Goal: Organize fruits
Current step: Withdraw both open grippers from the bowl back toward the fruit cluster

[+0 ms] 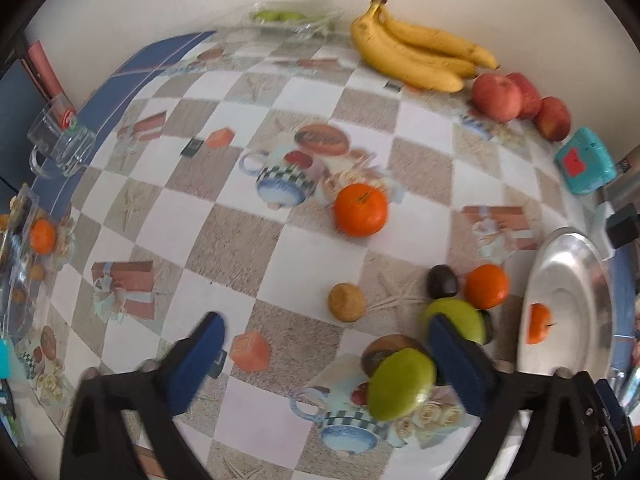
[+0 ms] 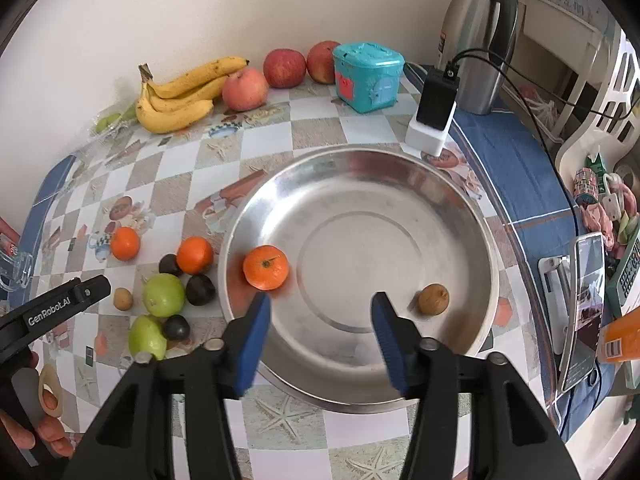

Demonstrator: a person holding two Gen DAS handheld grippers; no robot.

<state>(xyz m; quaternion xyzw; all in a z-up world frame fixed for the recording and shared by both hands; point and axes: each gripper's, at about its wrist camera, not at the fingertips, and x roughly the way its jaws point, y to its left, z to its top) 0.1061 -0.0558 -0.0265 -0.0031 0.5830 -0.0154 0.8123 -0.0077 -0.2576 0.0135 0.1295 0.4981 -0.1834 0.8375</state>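
My left gripper stands wide open over the checked tablecloth. A green fruit lies between its fingers, close to the right one and far from the left one. A second green fruit, dark fruits, two oranges and a small brown fruit lie just beyond. My right gripper hangs open above the near side of the steel bowl, with nothing between its fingers. Inside the bowl sit an orange and a small brown fruit.
Bananas and red apples line the wall beside a teal box. Behind the bowl are a charger and a thermos, with a phone to its right. A glass mug stands far left.
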